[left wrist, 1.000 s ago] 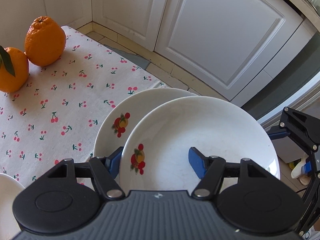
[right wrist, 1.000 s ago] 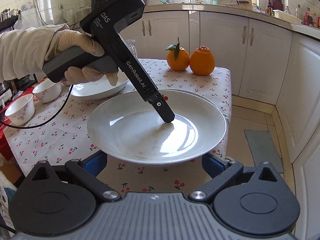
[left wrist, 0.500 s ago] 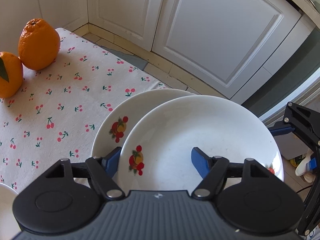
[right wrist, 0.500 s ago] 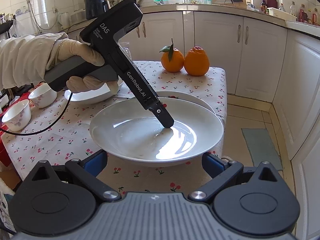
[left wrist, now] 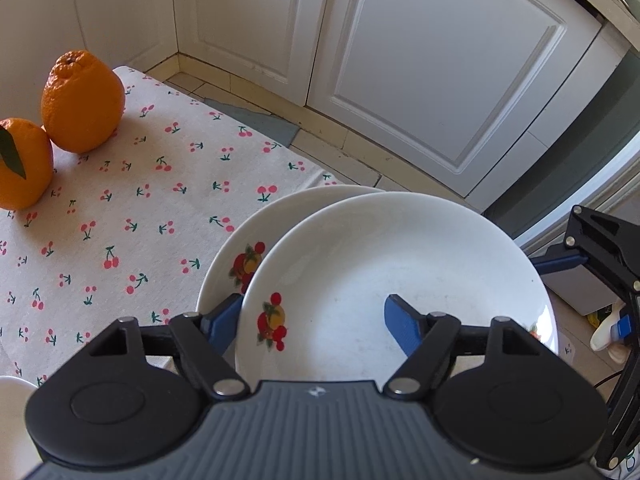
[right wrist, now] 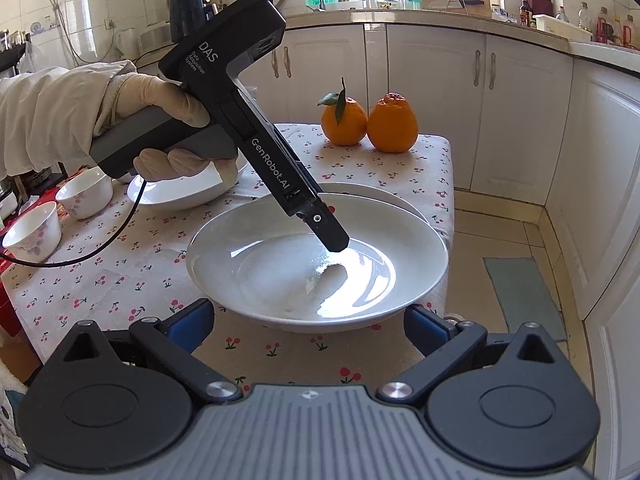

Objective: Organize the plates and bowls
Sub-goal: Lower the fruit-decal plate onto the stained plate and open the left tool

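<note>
Left gripper [left wrist: 314, 312]: jaws have just been opening and now stand moderately apart, straddling the near rim of the top plate [left wrist: 400, 260]. One blue finger [left wrist: 404, 328] is over the plate's inside; the other sits outside the rim and is half hidden by it. Pads do not appear to press; plate not clamped.

Right gripper [right wrist: 308, 320]: fingers wide, nothing between them. It hangs just short of the same plate's edge, not touching.

Top plate: white, red fruit print on the inner wall. Sits on a second plate [left wrist: 240, 240] with the same print, offset so the lower rim shows on one side. Both are at the table [right wrist: 120, 280] corner nearest the cabinets.

Writing legible on the left gripper's body, right wrist view: "DAS", "Data Acquisition System" in small print, and "GenRobot.AI" along the shaft. A gloved hand [right wrist: 160, 100] grips its handle; a black cable [right wrist: 100, 248] trails from it.

Further out: cherry-print tablecloth [left wrist: 140, 220], two oranges [left wrist: 82, 100] touching at the far edge, a third plate [right wrist: 180, 196] behind the hand, two small white bowls [right wrist: 86, 192] at the table's left.
</note>
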Motion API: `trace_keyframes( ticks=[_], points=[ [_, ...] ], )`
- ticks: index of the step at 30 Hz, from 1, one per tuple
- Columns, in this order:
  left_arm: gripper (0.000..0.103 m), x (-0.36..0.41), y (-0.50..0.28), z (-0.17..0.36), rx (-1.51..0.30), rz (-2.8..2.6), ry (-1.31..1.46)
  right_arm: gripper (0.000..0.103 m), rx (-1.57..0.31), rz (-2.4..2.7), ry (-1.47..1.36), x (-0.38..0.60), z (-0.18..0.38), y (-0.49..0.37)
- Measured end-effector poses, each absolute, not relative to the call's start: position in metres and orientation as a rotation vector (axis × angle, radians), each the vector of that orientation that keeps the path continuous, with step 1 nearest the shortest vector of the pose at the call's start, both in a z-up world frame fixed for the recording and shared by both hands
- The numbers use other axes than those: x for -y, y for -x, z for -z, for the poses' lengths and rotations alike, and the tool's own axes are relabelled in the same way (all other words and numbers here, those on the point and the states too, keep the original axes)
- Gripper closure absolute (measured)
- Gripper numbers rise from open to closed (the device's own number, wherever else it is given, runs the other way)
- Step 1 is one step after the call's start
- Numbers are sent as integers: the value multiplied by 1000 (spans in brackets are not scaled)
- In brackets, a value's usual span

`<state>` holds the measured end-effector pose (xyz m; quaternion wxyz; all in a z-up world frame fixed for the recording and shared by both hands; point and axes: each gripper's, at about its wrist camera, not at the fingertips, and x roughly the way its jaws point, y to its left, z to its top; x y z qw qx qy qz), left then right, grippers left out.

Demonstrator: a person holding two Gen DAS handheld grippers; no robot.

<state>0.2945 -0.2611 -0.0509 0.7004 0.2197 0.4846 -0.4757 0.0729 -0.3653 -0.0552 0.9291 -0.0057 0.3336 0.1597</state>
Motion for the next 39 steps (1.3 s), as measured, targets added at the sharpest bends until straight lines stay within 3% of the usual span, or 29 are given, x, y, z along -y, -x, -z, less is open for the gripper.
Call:
trace_keyframes(
  ticks=[35,39],
  points=[
    [24,249,-292,36,-1000,1025,-457,0,-773,-217,49,344,60,-94],
    [17,247,-291,35,-966,990,-489,0,-761,-221,40,342,56,-92]
  ],
)
